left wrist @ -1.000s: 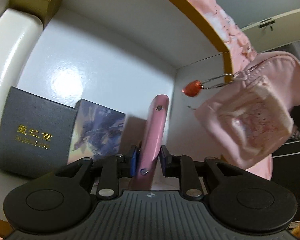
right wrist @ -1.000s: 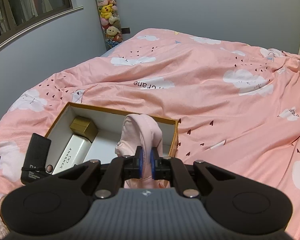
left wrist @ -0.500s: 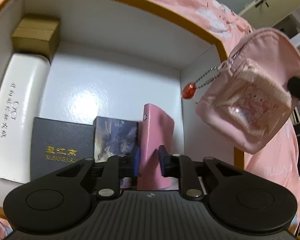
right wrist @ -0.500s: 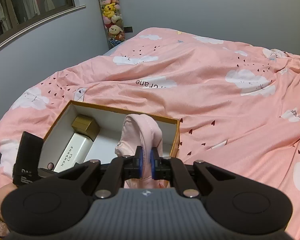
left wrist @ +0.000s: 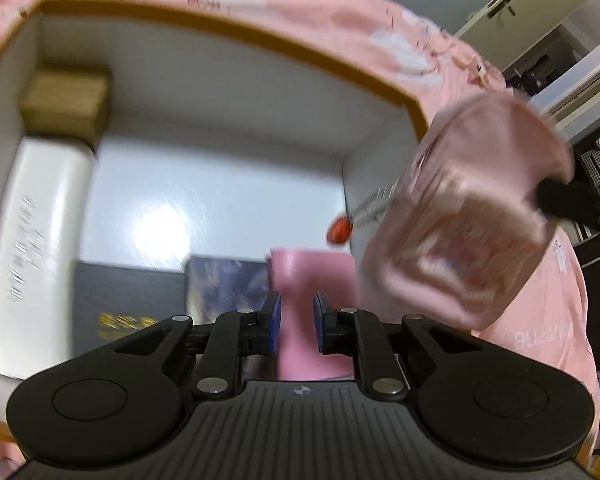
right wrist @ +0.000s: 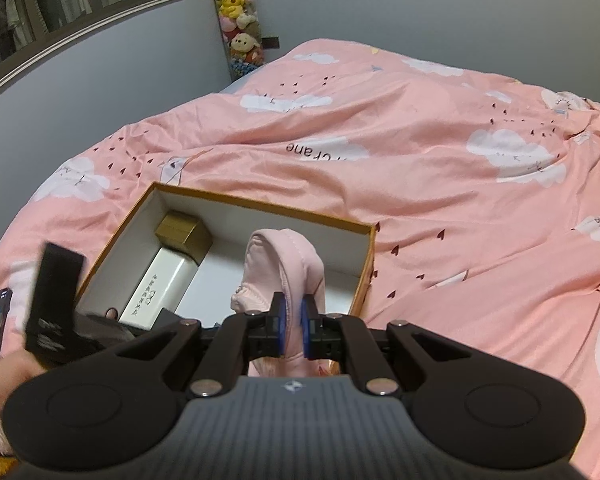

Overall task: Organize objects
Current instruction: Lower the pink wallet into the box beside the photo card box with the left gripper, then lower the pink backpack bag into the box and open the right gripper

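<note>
My left gripper (left wrist: pixel 296 328) is over an open cardboard box (left wrist: pixel 228 32) with a brown rim and white inner walls, which lies on a pink bed cover (right wrist: pixel 440 152) with white clouds. The blue pads stand close on both sides of a flat pink case (left wrist: pixel 308 276); the picture is blurred, so I cannot see if they press on it, but the jaws are at their most closed. The case stands upright at the 6 o'clock side of the box floor.

Inside the box, a small gold box (left wrist: pixel 66 100) sits at the 10 o'clock corner. Just below it a long white case (left wrist: pixel 40 248) lies along the 9 o'clock wall. At about 7 o'clock a dark grey box (left wrist: pixel 128 304) with gold letters lies flat, and a card with a blue picture (left wrist: pixel 226 288) is between it and the pink case.

My right gripper (right wrist: pixel 294 328) is closed on the strap of a pink pouch (right wrist: pixel 284 264), which hangs over the 3 o'clock side of the box. A red charm (left wrist: pixel 339 231) hangs on a chain from the pouch.
</note>
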{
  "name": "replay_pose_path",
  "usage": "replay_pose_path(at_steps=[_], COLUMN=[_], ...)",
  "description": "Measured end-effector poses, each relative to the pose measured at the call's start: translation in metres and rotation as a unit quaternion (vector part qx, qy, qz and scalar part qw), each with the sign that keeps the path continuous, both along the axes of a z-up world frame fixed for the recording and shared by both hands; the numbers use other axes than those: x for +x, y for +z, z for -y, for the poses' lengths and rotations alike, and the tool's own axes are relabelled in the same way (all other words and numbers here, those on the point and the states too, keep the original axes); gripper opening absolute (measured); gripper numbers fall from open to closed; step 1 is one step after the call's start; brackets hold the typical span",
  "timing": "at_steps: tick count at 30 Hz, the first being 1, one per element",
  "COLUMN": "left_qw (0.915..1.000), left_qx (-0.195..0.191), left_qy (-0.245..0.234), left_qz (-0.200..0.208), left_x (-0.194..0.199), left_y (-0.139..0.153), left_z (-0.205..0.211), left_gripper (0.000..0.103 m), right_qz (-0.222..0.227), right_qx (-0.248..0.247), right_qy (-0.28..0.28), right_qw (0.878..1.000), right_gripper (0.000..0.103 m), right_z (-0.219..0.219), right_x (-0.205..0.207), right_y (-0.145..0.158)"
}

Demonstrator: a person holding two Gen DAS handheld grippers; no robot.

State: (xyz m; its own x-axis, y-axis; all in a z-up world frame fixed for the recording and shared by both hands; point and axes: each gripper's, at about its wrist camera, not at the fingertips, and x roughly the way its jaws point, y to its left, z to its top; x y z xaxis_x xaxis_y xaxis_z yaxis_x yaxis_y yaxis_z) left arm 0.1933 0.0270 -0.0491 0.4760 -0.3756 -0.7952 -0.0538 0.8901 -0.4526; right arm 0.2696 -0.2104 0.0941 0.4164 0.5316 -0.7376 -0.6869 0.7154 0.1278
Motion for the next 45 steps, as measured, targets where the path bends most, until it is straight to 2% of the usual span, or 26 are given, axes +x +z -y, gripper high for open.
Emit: replay_pose_path(at_steps=[4, 7, 9, 10, 13, 21, 28, 34, 37, 45], left_qw=[0.9993, 0.9988, 0.9988, 0.9988, 0.9990, 0.9993, 0.9995, 0.9996, 0.9996, 0.9997], left_qx=[0.019, 0.017, 0.010, 0.008, 0.005, -0.002, -0.006, -0.006, -0.006, -0.001], left_qy=[0.017, 0.021, 0.027, 0.029, 0.029, 0.029, 0.028, 0.027, 0.026, 0.023], left_qz=[0.028, 0.041, 0.040, 0.038, 0.033, 0.023, 0.017, 0.010, 0.009, 0.008], left_x=[-0.003, -0.013, -0.006, 0.012, 0.020, 0.018, 0.021, 0.023, 0.023, 0.020], left_y=[0.016, 0.024, 0.021, 0.019, 0.012, 0.002, -0.004, -0.008, -0.009, -0.006], left_z=[-0.015, -0.025, -0.025, -0.015, -0.009, -0.011, -0.010, -0.008, -0.008, -0.008], left_gripper=[0.018, 0.018, 0.018, 0.018, 0.018, 0.018, 0.018, 0.018, 0.018, 0.021], right_qz=[-0.022, -0.042, -0.056, -0.066, -0.093, -0.148, -0.132, -0.100, -0.060, 0.023], right_qx=[-0.014, -0.033, -0.049, -0.058, -0.079, -0.106, -0.156, -0.207, -0.248, -0.335], right_qy=[0.017, 0.029, 0.037, 0.042, 0.055, 0.053, 0.032, 0.056, 0.085, 0.148], right_qw=[1.000, 0.998, 0.997, 0.995, 0.991, 0.982, 0.978, 0.972, 0.963, 0.930], right_gripper=[0.008, 0.008, 0.008, 0.008, 0.008, 0.008, 0.009, 0.009, 0.010, 0.012], right_z=[-0.007, -0.015, -0.021, -0.025, -0.035, -0.052, -0.062, -0.075, -0.085, -0.103], right_x=[0.002, 0.005, 0.007, 0.009, 0.014, 0.035, 0.045, 0.041, 0.030, 0.009], right_y=[-0.006, -0.014, -0.020, -0.024, -0.034, -0.060, -0.084, -0.100, -0.106, -0.132])
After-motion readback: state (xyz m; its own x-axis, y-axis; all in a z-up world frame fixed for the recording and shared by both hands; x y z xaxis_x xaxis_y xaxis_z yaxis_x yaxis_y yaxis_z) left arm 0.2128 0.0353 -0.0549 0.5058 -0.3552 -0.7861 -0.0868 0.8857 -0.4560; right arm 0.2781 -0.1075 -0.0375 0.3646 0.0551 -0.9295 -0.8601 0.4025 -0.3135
